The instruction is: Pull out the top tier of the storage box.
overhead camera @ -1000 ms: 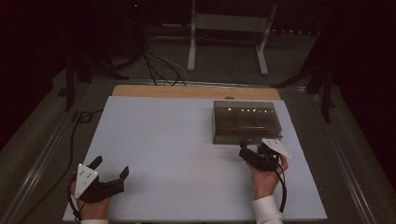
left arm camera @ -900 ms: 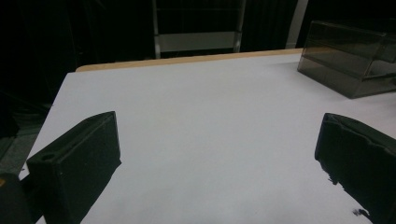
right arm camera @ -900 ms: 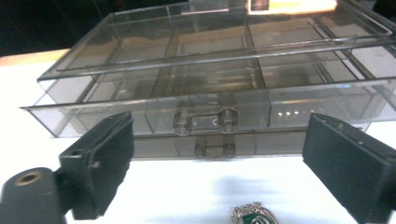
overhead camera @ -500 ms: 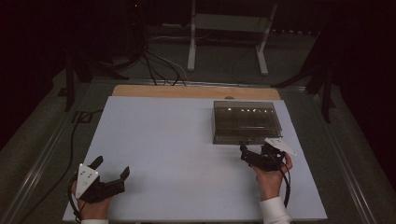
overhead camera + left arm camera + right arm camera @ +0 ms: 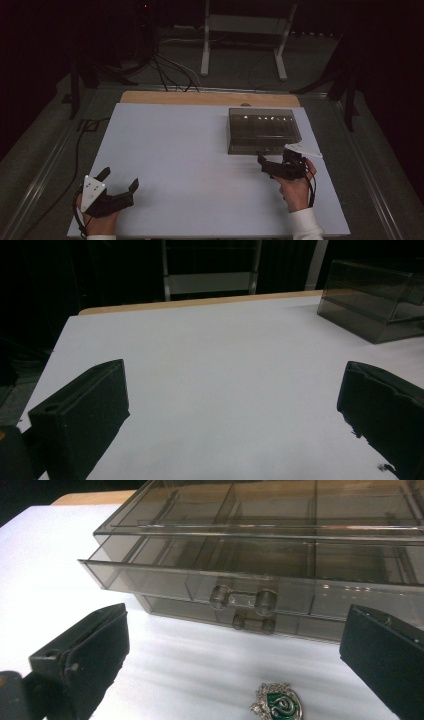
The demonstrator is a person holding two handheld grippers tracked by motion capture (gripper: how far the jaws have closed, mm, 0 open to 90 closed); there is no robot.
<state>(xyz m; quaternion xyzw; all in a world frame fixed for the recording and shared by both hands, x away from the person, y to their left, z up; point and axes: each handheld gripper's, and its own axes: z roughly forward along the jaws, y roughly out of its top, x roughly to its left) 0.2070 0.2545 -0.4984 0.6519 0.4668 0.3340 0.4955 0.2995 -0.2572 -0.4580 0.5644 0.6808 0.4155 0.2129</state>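
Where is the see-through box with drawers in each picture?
High view: the smoky clear plastic drawer box sits far right on the white table.
Left gripper view: top right corner.
Right gripper view: across the top, upper drawer slightly open.
Shared landmark: the wooden table edge.

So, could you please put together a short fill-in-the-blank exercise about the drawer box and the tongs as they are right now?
1. The smoky clear drawer box has its upper drawer pulled slightly ____.
2. On the white table, in front of the box and between the right tongs, lies a silver-edged badge whose centre is coloured ____.
3. The left tongs hold ____ between their jaws.
4. The jaws of both tongs stand ____.

Missing words: open; green; nothing; open
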